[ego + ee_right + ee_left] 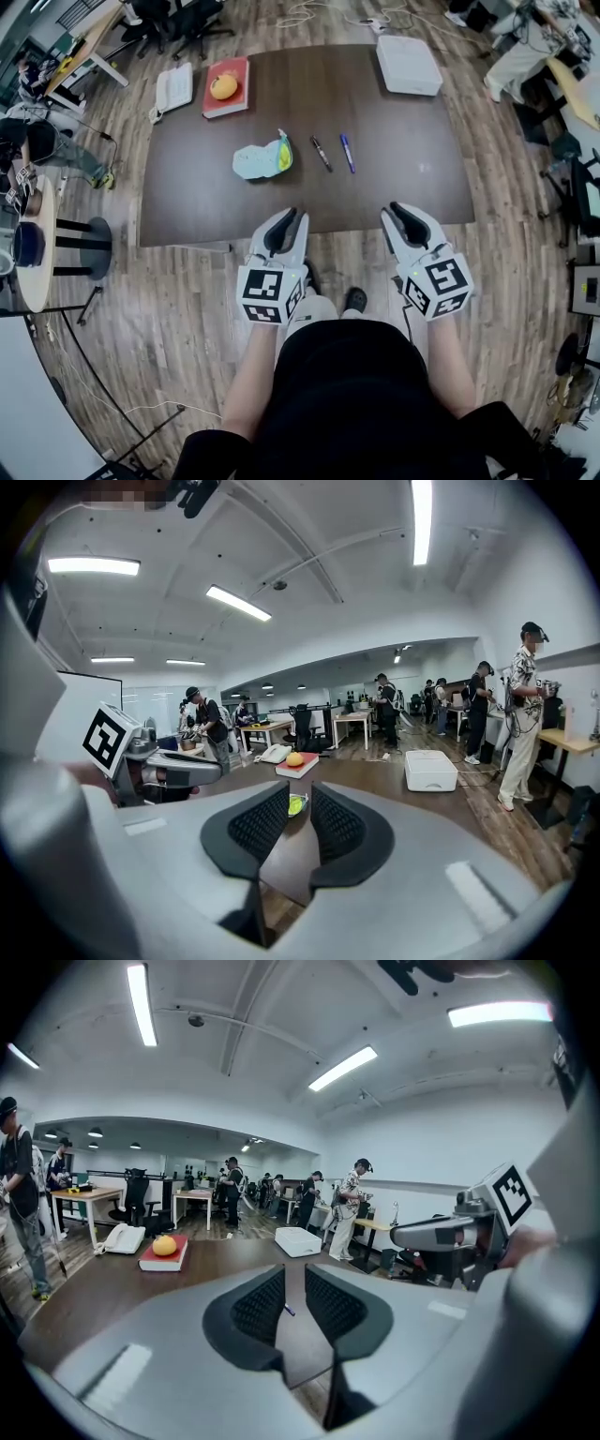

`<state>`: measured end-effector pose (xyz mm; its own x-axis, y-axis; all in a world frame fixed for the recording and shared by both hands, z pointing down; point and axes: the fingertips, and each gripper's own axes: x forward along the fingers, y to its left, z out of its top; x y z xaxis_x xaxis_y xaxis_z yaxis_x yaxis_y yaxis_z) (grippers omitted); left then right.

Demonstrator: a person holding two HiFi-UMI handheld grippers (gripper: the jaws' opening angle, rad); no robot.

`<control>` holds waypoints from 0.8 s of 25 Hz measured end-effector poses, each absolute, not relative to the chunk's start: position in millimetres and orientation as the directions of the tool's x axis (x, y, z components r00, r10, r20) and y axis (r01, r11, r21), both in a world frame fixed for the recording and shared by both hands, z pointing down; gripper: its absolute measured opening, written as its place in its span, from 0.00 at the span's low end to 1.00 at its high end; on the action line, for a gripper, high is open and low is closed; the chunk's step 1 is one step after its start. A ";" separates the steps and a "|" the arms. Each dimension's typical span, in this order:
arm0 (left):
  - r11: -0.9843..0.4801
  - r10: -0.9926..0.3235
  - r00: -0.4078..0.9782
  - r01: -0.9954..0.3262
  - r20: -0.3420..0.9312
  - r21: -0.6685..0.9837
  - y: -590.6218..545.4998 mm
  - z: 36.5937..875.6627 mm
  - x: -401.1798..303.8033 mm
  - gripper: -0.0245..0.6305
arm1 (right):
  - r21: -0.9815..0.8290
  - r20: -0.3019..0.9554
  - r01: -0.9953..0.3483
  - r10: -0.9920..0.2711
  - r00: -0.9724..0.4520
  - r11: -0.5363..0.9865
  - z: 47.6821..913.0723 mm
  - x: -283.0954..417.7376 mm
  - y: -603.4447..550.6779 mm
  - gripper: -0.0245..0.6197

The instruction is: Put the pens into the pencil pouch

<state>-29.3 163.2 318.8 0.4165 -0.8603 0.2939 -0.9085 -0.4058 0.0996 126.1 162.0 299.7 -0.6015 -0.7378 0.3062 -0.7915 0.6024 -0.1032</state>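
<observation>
Brown wood is seen across the bench (403, 187), and the pencil pouch (262, 159), pale blue with a yellow-green end, is laid near its middle; just to the right of it two pens are set side by side but apart, the black pen (321, 153) nearer the pouch and the blue pen (347, 152) beyond it; neither pen is touched by anything. Both grippers are held at the near edge of the bench, well short of the pens; the left gripper (284, 230) is pointed toward the pouch and the right gripper (401, 223) is held to the right of the pens. In the left gripper view its fingers (258, 1307) are parted by a narrow gap and nothing is caught between them; the same is shown in the right gripper view, where the fingers (337, 827) are slightly apart and empty, with the pouch glimpsed far off through the gap. Along the far side, a red book (214, 103) is topped by an orange fruit (223, 87); a white telephone (174, 87) is placed to its left, and a white box (409, 64) is set at the far right corner.
</observation>
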 end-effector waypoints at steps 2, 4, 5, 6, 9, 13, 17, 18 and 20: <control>-0.409 -0.859 0.420 -0.907 0.292 0.099 154.6 317.5 -36.2 0.16 | -0.101 0.311 -0.788 -0.733 -0.605 0.607 298.1 118.5 155.3 0.16; -0.411 -0.859 0.421 -0.906 0.290 0.097 145.9 316.8 -43.4 0.19 | -0.094 0.314 -0.790 -0.734 -0.601 0.606 297.1 111.1 147.9 0.18; -0.413 -0.859 0.422 -0.906 0.290 0.095 142.1 316.7 -46.9 0.21 | -0.091 0.315 -0.791 -0.737 -0.599 0.604 296.7 107.6 144.5 0.20; -0.414 -0.859 0.423 -0.905 0.289 0.094 138.7 316.6 -50.4 0.22 | -0.089 0.315 -0.793 -0.738 -0.596 0.603 296.2 104.0 141.3 0.21; -0.417 -0.857 0.425 -0.904 0.292 0.092 129.0 316.8 -62.4 0.26 | -0.090 0.311 -0.797 -0.743 -0.592 0.597 295.2 92.4 131.8 0.24; -0.423 -0.853 0.429 -0.902 0.297 0.087 113.9 318.2 -76.9 0.30 | -0.088 0.311 -0.805 -0.751 -0.582 0.587 294.6 79.4 116.4 0.29; -0.431 -0.848 0.437 -0.898 0.299 0.088 98.9 319.9 -90.6 0.31 | -0.087 0.318 -0.810 -0.754 -0.574 0.580 295.3 65.7 102.1 0.31; -0.434 -0.847 0.440 -0.896 0.299 0.089 95.5 320.5 -93.9 0.31 | -0.089 0.317 -0.811 -0.755 -0.574 0.578 296.0 61.8 98.7 0.31; -0.442 -0.842 0.447 -0.893 0.302 0.090 89.7 322.5 -101.2 0.32 | -0.090 0.319 -0.814 -0.758 -0.569 0.574 297.1 52.9 92.6 0.31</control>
<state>-101.2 89.7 322.5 0.4470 -0.8421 0.3017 -0.8927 -0.4416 0.0899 52.9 92.6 297.1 -0.5693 -0.7576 0.3193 -0.8140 0.5739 -0.0897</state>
